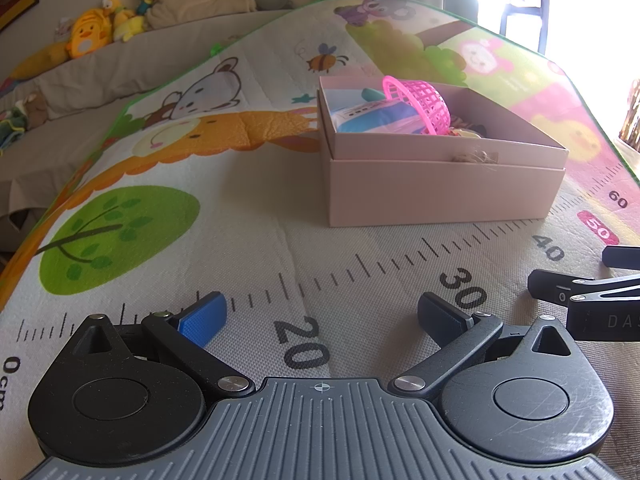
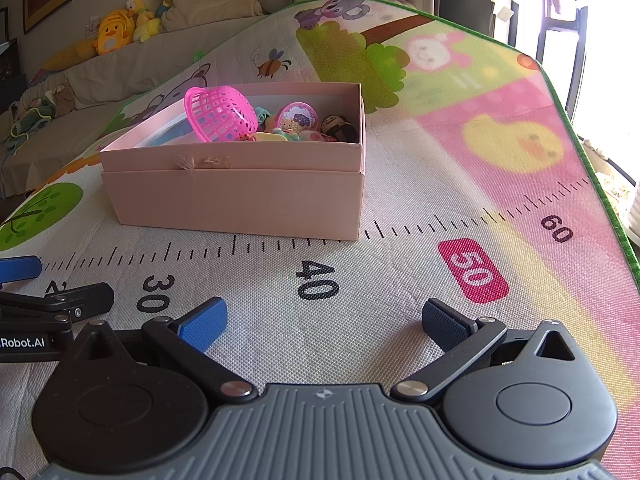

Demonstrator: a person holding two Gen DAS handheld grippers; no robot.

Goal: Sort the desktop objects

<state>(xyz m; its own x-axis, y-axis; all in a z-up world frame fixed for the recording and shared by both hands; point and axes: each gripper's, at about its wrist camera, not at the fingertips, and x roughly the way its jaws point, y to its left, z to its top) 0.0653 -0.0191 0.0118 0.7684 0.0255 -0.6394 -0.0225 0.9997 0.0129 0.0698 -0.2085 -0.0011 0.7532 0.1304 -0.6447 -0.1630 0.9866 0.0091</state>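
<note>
Across the whole surface before us lies a padded cartoon-print play mat with a printed ruler along its near edge point(image 2: 400, 184); it covers the tabletop so that small things dropped on it land softly and stay put. We see no loose object left on the mat in either view, which suggests the sorting is at or near its end.

Next in size is the pale pink cardboard box seated in its own lid point(image 2: 240, 200), placed on the mat just beyond the ruler marks, ahead of and between our two grippers so either one can reach it. It serves as the collecting bin, and the sorted things all lie inside it.

Within the box, a bright pink plastic lattice basket point(image 2: 222, 114) leans tipped on its side against a blue and white packet point(image 1: 368, 118), probably because it was dropped in rather than set upright. Beside it sits a cluster of small colourful toy trinkets point(image 2: 304, 124), too small to name singly.

Closest to us, our left gripper point(image 1: 320, 312) and right gripper point(image 2: 324, 318) rest low over the mat, side by side, each with its fingers spread wide and holding nothing.
</note>
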